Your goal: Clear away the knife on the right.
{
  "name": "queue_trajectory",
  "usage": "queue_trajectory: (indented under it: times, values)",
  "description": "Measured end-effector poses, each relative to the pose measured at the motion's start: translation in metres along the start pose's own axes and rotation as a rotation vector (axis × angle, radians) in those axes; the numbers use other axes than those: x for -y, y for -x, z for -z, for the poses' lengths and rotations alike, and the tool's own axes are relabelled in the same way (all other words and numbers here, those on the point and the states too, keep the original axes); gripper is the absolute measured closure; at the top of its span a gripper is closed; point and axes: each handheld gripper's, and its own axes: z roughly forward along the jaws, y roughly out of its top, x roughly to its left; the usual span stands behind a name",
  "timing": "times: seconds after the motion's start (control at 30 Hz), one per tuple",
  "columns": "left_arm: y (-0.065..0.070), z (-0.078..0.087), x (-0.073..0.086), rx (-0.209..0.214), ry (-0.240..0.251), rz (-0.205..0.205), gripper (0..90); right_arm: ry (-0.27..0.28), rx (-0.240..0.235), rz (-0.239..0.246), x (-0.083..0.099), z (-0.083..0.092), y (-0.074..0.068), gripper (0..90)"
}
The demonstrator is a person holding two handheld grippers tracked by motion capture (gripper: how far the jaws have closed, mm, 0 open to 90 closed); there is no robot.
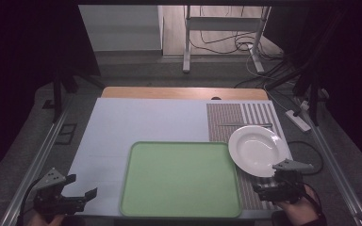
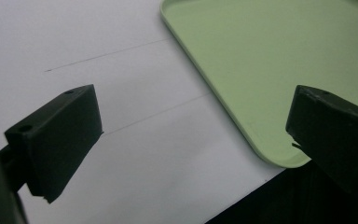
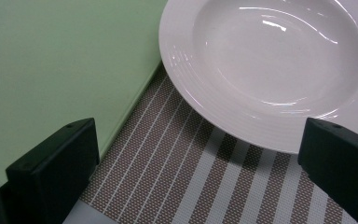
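A light green tray (image 1: pixel 179 179) lies empty at the near middle of the table. To its right, a white deep plate (image 1: pixel 257 150) rests on a brown striped placemat (image 1: pixel 224 122) and slightly overlaps the tray's right edge. My left gripper (image 1: pixel 81 186) is open above the white sheet, left of the tray. In the left gripper view its jaws stand wide apart, the gripper (image 2: pixel 193 140) over the tray's (image 2: pixel 270 60) near left corner. My right gripper (image 1: pixel 268 186) is open, just short of the plate. In the right gripper view the gripper (image 3: pixel 198 163) hovers over the placemat (image 3: pixel 191 177), with the plate (image 3: pixel 270 60) ahead and the tray (image 3: pixel 51 60) at the left.
A white sheet (image 1: pixel 136 122) covers most of the table, with a wooden strip (image 1: pixel 184 92) along the far edge. A thin dark stick (image 1: pixel 245 125) lies on the placemat behind the plate. Beyond the table are a metal stand (image 1: pixel 187 42) and floor cables (image 1: pixel 245 44).
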Motion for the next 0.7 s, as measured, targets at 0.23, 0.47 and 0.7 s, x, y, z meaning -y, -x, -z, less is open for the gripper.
queue_trajectory:
  times: [0.23,0.47,0.7]
  values:
    - [0.0004,-0.0001,-0.0002,-0.002,-0.002,-0.003,3.2,0.034,0.004,-0.016,-0.0014,0.0018,0.0006,0.0]
    - [0.0003,0.0000,-0.0001,-0.002,-0.002,-0.001,3.3,0.076,-0.018,0.014,-0.0060,0.0013,-0.0026,0.0]
    - [0.0001,0.0000,-0.0001,-0.002,-0.002,0.000,3.2,0.074,-0.023,0.006,-0.0091,-0.0012,-0.0005,0.0]
